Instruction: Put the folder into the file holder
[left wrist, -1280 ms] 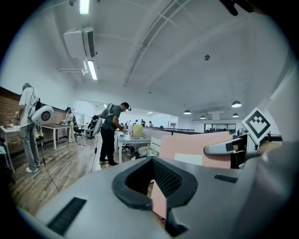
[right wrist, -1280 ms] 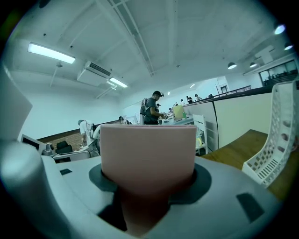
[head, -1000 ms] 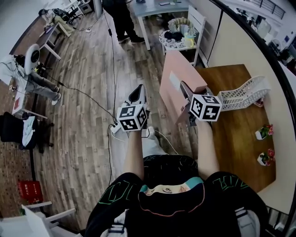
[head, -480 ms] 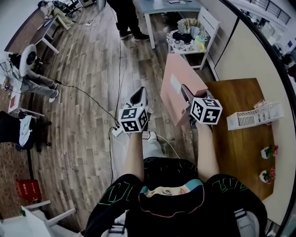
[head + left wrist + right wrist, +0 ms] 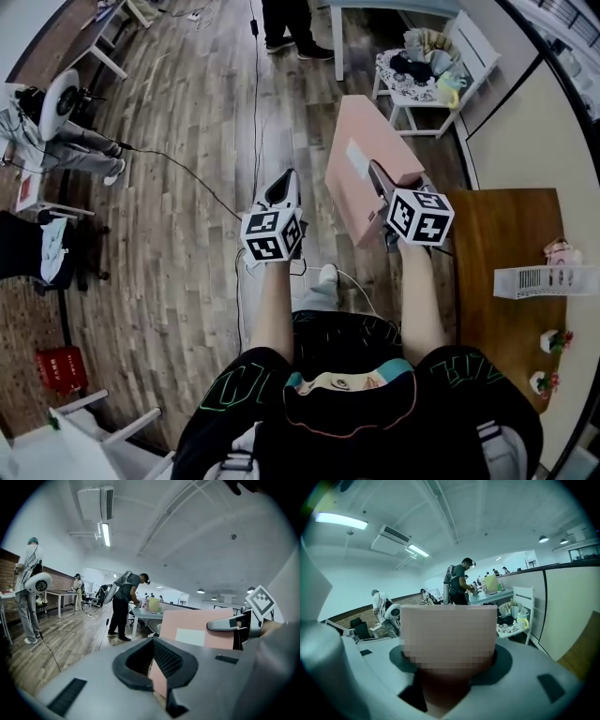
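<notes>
A pink folder (image 5: 361,155) with a white label stands upright in the air over the wooden floor, and my right gripper (image 5: 379,180) is shut on its near edge. In the right gripper view the folder (image 5: 440,693) fills the gap between the jaws, partly under a mosaic patch. My left gripper (image 5: 281,190) hangs left of the folder, apart from it, shut and holding nothing; from the left gripper view the folder (image 5: 197,629) shows at the right. The white mesh file holder (image 5: 547,280) lies on the brown table (image 5: 497,234) at the far right.
Two small flower pots (image 5: 553,340) stand on the table's near end. A cream partition (image 5: 534,131) borders the table. A white chair (image 5: 422,66) with clutter, a person (image 5: 291,23) at a desk, floor cables (image 5: 187,173) and a power strip (image 5: 323,274) lie ahead.
The head view has swung left: the table and file holder slid toward the right edge of the view. Both grippers and the held folder keep their places relative to each other.
</notes>
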Demonstrator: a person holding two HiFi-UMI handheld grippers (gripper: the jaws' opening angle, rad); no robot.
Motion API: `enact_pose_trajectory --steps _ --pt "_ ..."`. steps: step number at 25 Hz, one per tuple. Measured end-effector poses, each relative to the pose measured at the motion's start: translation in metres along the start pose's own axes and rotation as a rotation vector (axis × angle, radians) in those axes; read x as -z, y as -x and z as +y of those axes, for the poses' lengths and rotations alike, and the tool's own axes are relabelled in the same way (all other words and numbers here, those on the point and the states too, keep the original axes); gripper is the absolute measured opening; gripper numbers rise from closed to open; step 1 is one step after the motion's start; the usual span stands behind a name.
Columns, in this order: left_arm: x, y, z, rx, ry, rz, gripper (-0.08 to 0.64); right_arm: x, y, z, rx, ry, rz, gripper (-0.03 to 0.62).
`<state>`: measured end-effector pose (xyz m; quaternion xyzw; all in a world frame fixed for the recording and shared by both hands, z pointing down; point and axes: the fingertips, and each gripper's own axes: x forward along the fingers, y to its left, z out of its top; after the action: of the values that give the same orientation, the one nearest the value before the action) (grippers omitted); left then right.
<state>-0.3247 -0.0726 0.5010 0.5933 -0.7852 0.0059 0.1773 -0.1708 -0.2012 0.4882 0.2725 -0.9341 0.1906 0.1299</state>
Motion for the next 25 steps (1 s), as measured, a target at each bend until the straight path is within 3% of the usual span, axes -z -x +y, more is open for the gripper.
enact_pose_trajectory --steps 7,13,20,25 --pt "-0.013 -0.032 0.025 0.04 0.048 -0.021 -0.003 -0.02 -0.035 0.009 0.032 0.056 0.016 0.275" --pt "-0.036 -0.036 0.046 0.008 0.069 -0.069 -0.003 -0.042 -0.049 0.021 0.016 0.101 0.006 0.275" --pt "-0.055 -0.033 0.033 0.013 0.05 -0.102 -0.003 -0.061 -0.041 0.022 -0.003 0.106 -0.03 0.275" --pt "-0.05 -0.035 0.013 0.034 0.052 -0.09 -0.003 -0.061 -0.025 0.003 0.035 0.1 -0.024 0.275"
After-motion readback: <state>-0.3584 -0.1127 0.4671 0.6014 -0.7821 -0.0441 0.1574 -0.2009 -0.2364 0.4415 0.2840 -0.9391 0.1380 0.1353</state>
